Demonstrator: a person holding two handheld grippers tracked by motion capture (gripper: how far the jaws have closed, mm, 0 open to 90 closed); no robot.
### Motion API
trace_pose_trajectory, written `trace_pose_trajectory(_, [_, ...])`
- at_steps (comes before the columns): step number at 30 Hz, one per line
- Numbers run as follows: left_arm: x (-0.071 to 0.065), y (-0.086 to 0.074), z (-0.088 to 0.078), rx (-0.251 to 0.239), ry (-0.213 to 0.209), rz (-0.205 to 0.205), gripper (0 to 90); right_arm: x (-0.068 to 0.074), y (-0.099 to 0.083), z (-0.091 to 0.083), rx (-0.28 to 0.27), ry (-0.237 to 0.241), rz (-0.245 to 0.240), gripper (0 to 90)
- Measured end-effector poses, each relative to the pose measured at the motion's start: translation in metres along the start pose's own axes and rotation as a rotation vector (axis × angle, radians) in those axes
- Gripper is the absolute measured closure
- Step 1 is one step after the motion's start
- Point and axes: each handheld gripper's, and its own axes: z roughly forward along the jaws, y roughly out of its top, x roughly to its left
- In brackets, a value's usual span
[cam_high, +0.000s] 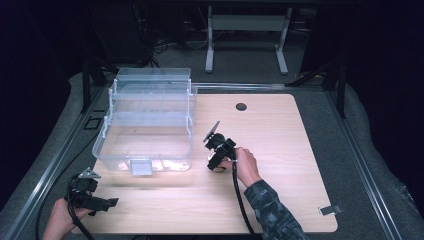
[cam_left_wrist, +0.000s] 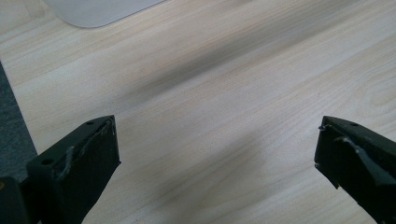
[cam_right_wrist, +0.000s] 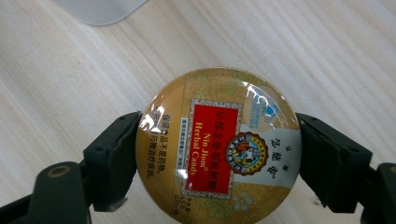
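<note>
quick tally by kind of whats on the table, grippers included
clear plastic organizer box: 1
round herbal candy tin, clamped in the right gripper: 1
handheld grippers: 2, the right gripper and the left gripper, which is open over bare wood
total: 4

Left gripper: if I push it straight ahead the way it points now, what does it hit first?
Probably bare table. The open left gripper looks down at wood; the clear plastic box lies farther ahead, slightly aside. Depth is unclear.
</note>
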Motion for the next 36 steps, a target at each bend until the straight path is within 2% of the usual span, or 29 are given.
trace_pose_trajectory(13, [0.000, 0.001, -0.002, 0.003, 0.004, 0.011, 0.1, 0.003, -0.010, -0.030, -0.008, -0.033, -0.007, 19.9])
trace_pose_trajectory(14, [0.000, 0.001, -0.002, 0.002, 0.003, 0.010, 0.1, 0.003, -0.012, -0.034, 0.005, -0.056, -0.005, 19.9])
trace_pose_trajectory(18, [-0.001, 0.001, -0.002, 0.002, 0.002, 0.014, 0.1, 0.002, -0.018, -0.042, -0.009, -0.049, -0.001, 19.9])
trace_pose_trajectory(19, [-0.001, 0.001, -0.002, 0.003, 0.002, 0.014, 0.1, 0.003, -0.019, -0.045, 0.001, -0.069, 0.000, 19.9])
trace_pose_trajectory(21, [-0.001, 0.001, -0.003, 0.002, 0.003, 0.014, 0.2, 0.002, -0.021, -0.046, -0.015, -0.053, 0.003, 19.9])
trace_pose_trajectory(26, [-0.002, 0.002, -0.004, 0.004, 0.005, 0.020, 0.1, 0.000, -0.033, -0.058, -0.005, -0.087, 0.010, 19.9])
trace_pose_trajectory(35, [-0.002, 0.003, -0.004, 0.004, 0.004, 0.025, 0.2, -0.007, -0.056, -0.072, -0.017, -0.096, 0.039, 19.9])
trace_pose_trajectory(36, [-0.003, 0.003, -0.004, 0.003, 0.004, 0.021, 0.2, -0.007, -0.059, -0.074, -0.005, -0.114, 0.040, 19.9])
